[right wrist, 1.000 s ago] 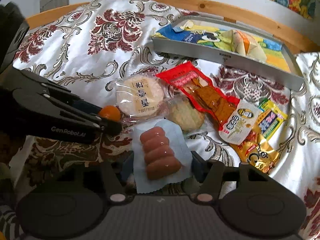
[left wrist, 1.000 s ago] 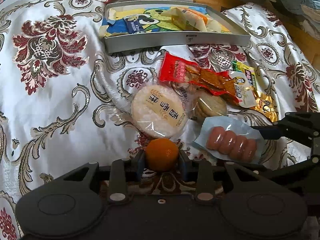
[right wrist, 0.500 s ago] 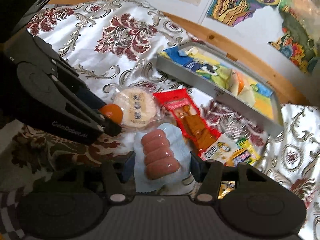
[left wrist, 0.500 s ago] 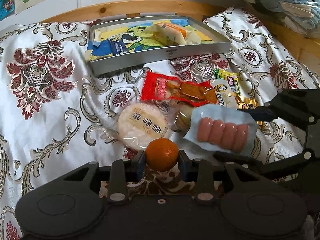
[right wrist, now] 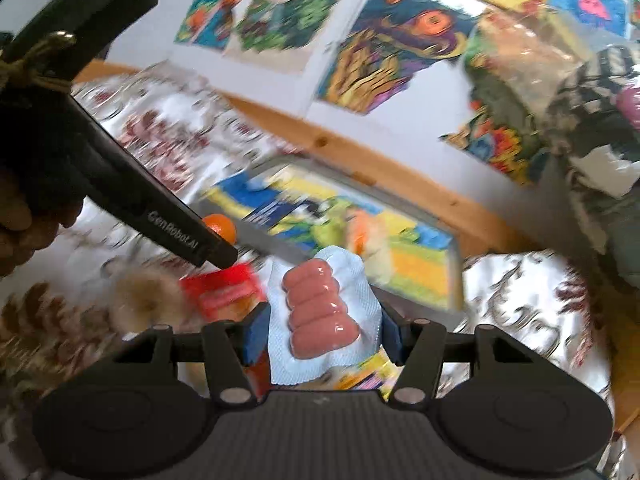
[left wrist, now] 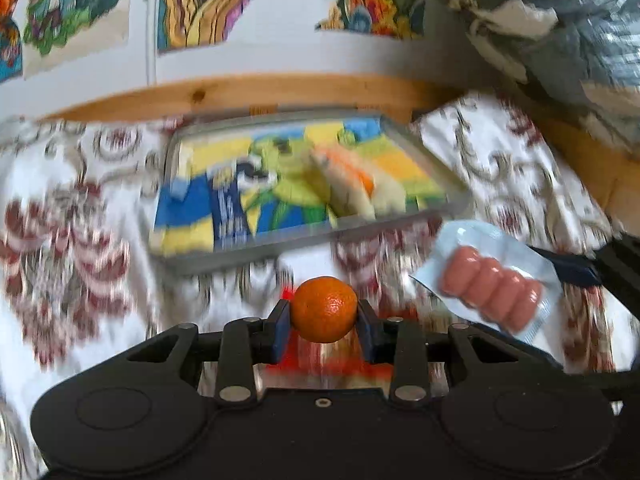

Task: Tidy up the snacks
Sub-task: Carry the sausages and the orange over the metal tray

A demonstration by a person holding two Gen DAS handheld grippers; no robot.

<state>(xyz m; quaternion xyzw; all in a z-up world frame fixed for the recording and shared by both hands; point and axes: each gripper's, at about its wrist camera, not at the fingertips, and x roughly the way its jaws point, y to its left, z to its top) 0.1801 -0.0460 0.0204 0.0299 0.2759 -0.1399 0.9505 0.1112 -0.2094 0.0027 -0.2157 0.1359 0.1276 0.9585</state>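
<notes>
My left gripper [left wrist: 323,316] is shut on a small orange [left wrist: 324,314], held up off the cloth in front of the grey tray [left wrist: 256,254]. In the right wrist view the same orange [right wrist: 221,227] peeks out behind the left gripper's arm. My right gripper [right wrist: 323,330] is shut on a blue-white sausage pack [right wrist: 320,316], raised above the table. From the left wrist camera that sausage pack [left wrist: 490,284] hangs at the right, near the tray's right end. The tray [right wrist: 420,292] holds a colourful cartoon liner and a wrapped yellow-orange snack [left wrist: 348,184]. Both views are motion-blurred.
A floral white-and-red cloth [left wrist: 68,240] covers the table, with a wooden rim [left wrist: 256,92] behind the tray. A red snack packet [right wrist: 224,288] and a round pale snack [right wrist: 148,300] lie below the grippers. Drawings hang on the wall [right wrist: 392,32]. A hand [right wrist: 20,232] holds the left gripper.
Both grippers have risen and moved forward toward the tray, carrying the orange and the sausage pack. The loose snacks on the cloth have slid out of the left wrist view.
</notes>
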